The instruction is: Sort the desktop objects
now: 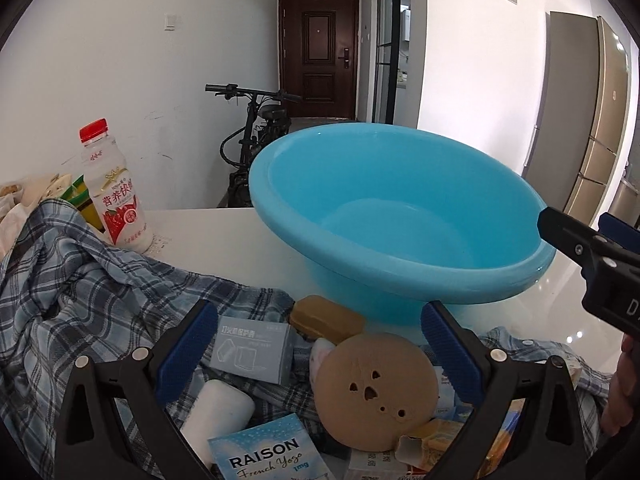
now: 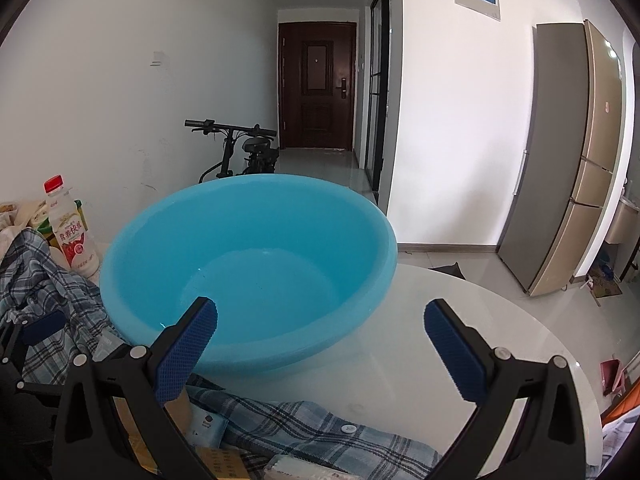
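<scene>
A: Your left gripper [image 1: 318, 344] fills the bottom of its frame, jaws spread wide with nothing between the blue pads. Right under it, at the bottom edge, a pale blue packet [image 1: 267, 454] reads "RAISON French Yogo 1mg".

B: Anything else readable there?

A: The grey box [image 1: 253, 350] just above it carries Chinese print too small for you to make out. Beside it sit a tan round sponge [image 1: 376, 390] with holes, a brown soap bar [image 1: 326, 319] and a white bar [image 1: 218, 410], all on the plaid shirt [image 1: 68, 300].

B: And the bottle?

A: Middle left, a red-capped bottle [image 1: 116, 196] stands upright with a red-and-white Chinese label. Items behind it are cut off by the frame edge.

B: Your right gripper?

A: Your right gripper [image 2: 320, 340] is also wide open and empty, low in its frame, in front of the blue basin [image 2: 248, 268]. The basin sits centre frame on the white table [image 2: 500, 340]. An orange box [image 1: 444, 440] at lower right of the left view is half hidden by the finger.
</scene>
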The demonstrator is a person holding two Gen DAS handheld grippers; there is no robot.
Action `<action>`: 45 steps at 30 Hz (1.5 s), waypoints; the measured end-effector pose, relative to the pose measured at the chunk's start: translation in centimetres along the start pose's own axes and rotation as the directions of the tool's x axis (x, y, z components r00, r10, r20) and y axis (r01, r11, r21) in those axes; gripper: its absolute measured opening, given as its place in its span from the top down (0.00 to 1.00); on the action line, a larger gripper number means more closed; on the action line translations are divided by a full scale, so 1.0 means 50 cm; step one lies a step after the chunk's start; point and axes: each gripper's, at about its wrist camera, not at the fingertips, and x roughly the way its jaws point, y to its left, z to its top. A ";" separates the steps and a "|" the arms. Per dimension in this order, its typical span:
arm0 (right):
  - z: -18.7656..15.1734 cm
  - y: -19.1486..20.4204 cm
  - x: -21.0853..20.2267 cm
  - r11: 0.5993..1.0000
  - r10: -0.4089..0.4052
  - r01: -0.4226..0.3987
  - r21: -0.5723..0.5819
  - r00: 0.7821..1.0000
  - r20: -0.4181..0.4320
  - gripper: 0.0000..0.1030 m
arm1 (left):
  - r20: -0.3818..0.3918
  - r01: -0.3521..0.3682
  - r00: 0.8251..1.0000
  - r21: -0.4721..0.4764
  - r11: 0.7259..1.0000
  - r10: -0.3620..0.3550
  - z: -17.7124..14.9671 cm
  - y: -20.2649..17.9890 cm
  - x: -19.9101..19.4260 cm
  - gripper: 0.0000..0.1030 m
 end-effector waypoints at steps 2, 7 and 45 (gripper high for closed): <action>0.002 -0.004 0.000 1.000 -0.009 0.009 0.000 1.000 -0.001 0.00 | -0.004 0.005 1.000 -0.003 1.000 -0.005 0.001 0.000 -0.011 0.00; 0.014 -0.007 -0.018 0.999 -0.036 0.036 -0.027 0.999 -0.009 0.00 | -0.037 0.101 0.994 0.017 0.995 -0.100 0.000 -0.005 -0.118 0.00; -0.084 0.135 -0.139 0.998 -0.026 0.029 -0.063 0.998 0.050 0.00 | -0.093 -0.064 0.993 0.043 0.997 0.067 -0.165 0.016 -0.341 0.01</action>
